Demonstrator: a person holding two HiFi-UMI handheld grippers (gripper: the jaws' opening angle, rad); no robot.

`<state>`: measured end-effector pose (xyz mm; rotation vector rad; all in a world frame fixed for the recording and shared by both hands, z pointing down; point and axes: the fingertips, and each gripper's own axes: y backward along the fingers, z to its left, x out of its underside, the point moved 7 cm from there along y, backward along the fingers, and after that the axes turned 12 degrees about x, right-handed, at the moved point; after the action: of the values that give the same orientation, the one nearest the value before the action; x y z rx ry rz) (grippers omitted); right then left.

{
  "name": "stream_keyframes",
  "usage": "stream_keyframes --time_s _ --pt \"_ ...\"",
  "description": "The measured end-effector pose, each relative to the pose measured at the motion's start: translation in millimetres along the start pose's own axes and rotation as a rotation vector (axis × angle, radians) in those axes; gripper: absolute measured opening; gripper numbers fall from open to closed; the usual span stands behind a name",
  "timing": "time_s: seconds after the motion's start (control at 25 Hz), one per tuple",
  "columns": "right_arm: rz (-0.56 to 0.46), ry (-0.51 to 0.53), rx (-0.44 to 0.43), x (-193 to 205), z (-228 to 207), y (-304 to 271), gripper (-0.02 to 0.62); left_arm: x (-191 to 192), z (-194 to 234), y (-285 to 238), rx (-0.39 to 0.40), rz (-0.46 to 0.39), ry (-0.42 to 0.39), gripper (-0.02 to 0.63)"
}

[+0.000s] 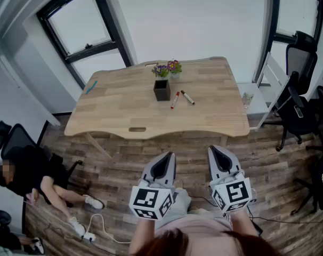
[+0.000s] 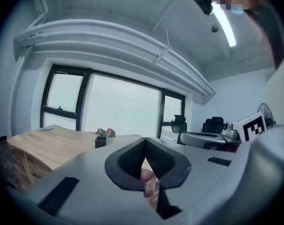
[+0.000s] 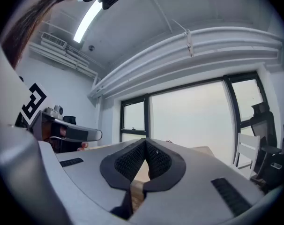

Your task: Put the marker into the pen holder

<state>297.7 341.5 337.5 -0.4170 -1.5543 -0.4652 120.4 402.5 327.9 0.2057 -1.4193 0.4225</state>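
Observation:
On the wooden table (image 1: 124, 108) stands a black square pen holder (image 1: 162, 89), also seen far off as the pen holder (image 2: 100, 141) in the left gripper view. Just right of it lie a red marker (image 1: 175, 100) and a black-capped marker (image 1: 187, 97), flat on the tabletop. My left gripper (image 1: 167, 157) and right gripper (image 1: 213, 150) hang over the floor in front of the table, well short of its near edge. Both are shut with nothing between the jaws, as the left gripper (image 2: 145, 140) and right gripper (image 3: 145, 141) show in their own views.
A small pot of flowers (image 1: 169, 68) stands behind the holder. A turquoise pen (image 1: 90, 86) lies at the table's left edge. Black office chairs (image 1: 300, 95) and a white chair (image 1: 268, 87) stand to the right. A person (image 1: 28, 177) sits on the floor at left, beside a cable and power strip (image 1: 89, 233).

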Motion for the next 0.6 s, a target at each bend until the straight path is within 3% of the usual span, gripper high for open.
stream_keyframes --time_s 0.6 --pt "0.035 -0.014 0.04 7 1 -29 0.0 1 23 -20 0.043 0.029 0.028 0.002"
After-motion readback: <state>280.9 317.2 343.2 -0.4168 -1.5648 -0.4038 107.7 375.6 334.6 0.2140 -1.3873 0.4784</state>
